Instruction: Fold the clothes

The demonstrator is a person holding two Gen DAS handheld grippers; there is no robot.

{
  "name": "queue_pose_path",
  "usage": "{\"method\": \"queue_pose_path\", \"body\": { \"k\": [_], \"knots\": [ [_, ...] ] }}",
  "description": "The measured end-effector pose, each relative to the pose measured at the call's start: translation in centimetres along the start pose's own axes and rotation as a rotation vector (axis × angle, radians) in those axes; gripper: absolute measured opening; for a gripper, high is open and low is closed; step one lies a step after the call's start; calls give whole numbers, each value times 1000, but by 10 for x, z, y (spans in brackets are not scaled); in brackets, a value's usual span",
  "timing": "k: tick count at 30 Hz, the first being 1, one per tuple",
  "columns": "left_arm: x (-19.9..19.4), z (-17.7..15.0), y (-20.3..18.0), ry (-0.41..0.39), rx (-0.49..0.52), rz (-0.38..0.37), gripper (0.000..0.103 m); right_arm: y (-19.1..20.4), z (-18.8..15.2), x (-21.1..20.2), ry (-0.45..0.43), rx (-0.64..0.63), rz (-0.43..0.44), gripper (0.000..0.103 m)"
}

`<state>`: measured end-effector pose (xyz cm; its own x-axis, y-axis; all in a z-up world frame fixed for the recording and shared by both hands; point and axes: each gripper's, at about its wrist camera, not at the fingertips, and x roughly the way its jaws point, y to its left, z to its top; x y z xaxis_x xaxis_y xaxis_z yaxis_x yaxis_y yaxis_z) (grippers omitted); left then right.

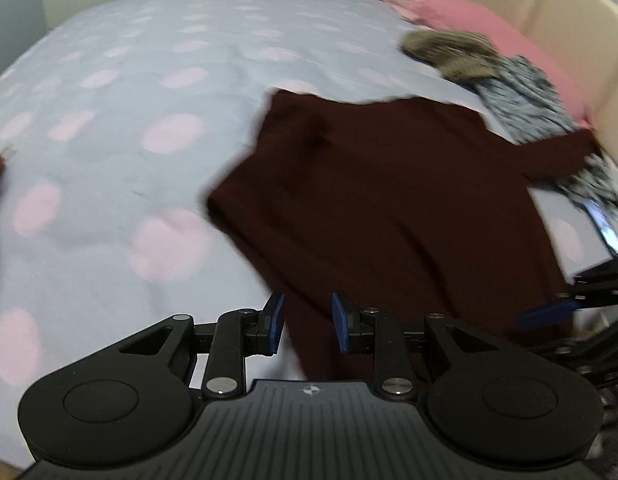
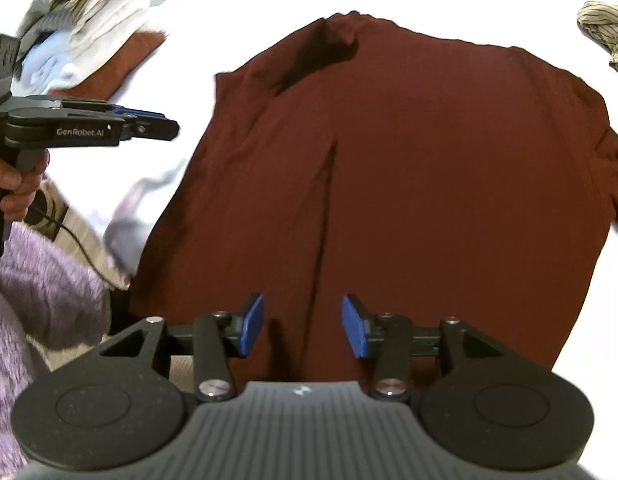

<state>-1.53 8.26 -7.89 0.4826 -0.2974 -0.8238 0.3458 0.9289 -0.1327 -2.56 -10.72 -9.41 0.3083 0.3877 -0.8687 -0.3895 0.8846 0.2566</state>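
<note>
A maroon shirt (image 1: 389,200) lies spread flat on the bed, with its collar at the far end in the right wrist view (image 2: 389,160). My left gripper (image 1: 308,326) hovers over the shirt's near left edge, open, with a gap between the blue pads and no cloth pinched. In the right wrist view the left gripper (image 2: 157,120) shows from the side, off the shirt's left edge, in a person's hand (image 2: 17,188). My right gripper (image 2: 303,328) stands open above the near hem, beside a lengthwise crease. Its blue pad (image 1: 549,314) shows at the shirt's right side.
The bedsheet (image 1: 129,100) is pale with pink dots. A stack of folded clothes (image 2: 89,20) sits far left, a striped garment (image 2: 605,36) far right. A pink pillow (image 1: 469,20), a patterned garment (image 1: 521,92) and a beige headboard (image 1: 549,8) lie beyond. A purple fuzzy sleeve (image 2: 37,280) is near left.
</note>
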Motion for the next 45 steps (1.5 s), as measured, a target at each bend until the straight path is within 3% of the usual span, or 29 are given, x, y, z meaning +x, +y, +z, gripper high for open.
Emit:
{"method": "queue_pose_path", "body": {
  "k": [5,10,11,15,19,22,25,26,27,28,39,40,42,45],
  "knots": [
    [-6,-19,-36,0,7,-41,24,22,-20,1,-2,-9,7,48],
    [-10,-29,-48,1,-30,-38,24,35,-27,16,35,-40,-5,48],
    [-10,-31,-49,4,-40,-34,24,37,-29,21,46,-52,-13,45],
    [-10,-38,-53,19,-67,-37,24,35,-33,26,65,-75,-51,4],
    [-5,-43,-60,50,-80,-83,24,17,-34,-1,23,-7,-22,2],
    [0,-47,-68,77,-67,-94,24,1,-36,-14,-9,41,-50,2],
    [4,-48,-78,82,-21,-37,24,-5,-40,-17,-30,70,-32,10],
    [5,-47,-81,81,0,-12,24,-4,-41,-17,-38,72,-10,18],
    [5,-47,-84,80,19,11,24,2,-42,-17,-46,59,12,36],
    [5,-47,-85,81,32,30,24,9,-42,-16,-51,33,20,40],
    [0,-43,-82,84,17,108,27,41,-35,28,25,-88,-29,40],
    [-1,-43,-81,84,11,107,27,41,-35,31,27,-94,-31,38],
    [-1,-43,-80,85,-2,97,27,40,-35,30,28,-113,-58,13],
    [1,-43,-76,95,-40,54,27,29,-31,25,30,-75,-37,3]
  ]
}}
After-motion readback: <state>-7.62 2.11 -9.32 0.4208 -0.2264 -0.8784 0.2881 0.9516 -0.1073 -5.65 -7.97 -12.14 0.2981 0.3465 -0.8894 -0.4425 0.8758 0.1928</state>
